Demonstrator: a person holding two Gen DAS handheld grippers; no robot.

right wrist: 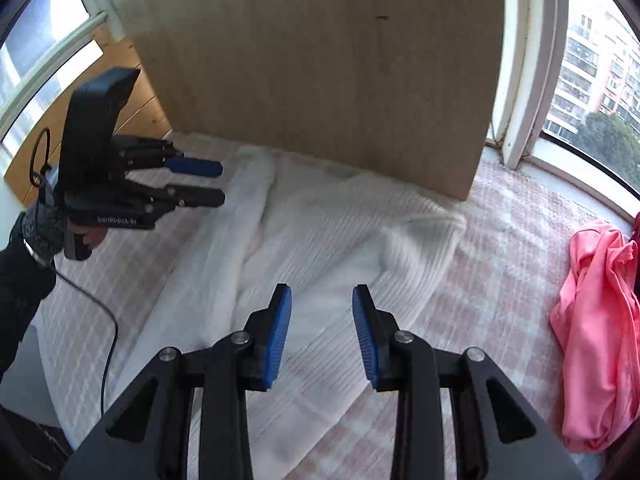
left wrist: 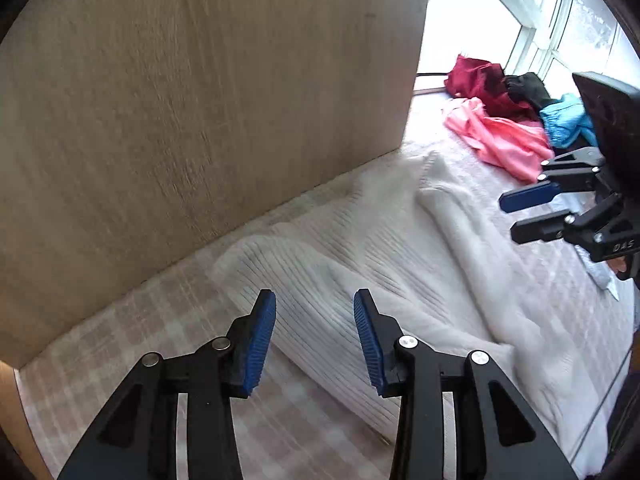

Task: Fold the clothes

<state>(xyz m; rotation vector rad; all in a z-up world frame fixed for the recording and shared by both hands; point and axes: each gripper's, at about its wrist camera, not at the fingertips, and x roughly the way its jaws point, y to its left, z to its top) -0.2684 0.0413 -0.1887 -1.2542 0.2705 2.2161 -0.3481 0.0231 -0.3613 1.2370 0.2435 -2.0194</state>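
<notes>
Both pairs of jaws stand apart with nothing between them: the left gripper [left wrist: 315, 340] and right gripper [right wrist: 322, 332] hover over the white sweater [right wrist: 320, 232], probably choosing holds. It lies rumpled on the checked bedcover [right wrist: 500, 248] against the wooden panel [right wrist: 320, 72], the pink garment [right wrist: 596, 340] waiting near the bedcover's window edge.

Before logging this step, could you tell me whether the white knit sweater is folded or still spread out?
Partly folded: the white knit sweater lies rumpled on the checked cover, one part doubled over another, not a neat stack.

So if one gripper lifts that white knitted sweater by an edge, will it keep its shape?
Probably not: the white sweater already lies in soft folds, so it would likely droop. Its ribbed knit looks grippy rather than slippery, and fairly thick.
</notes>
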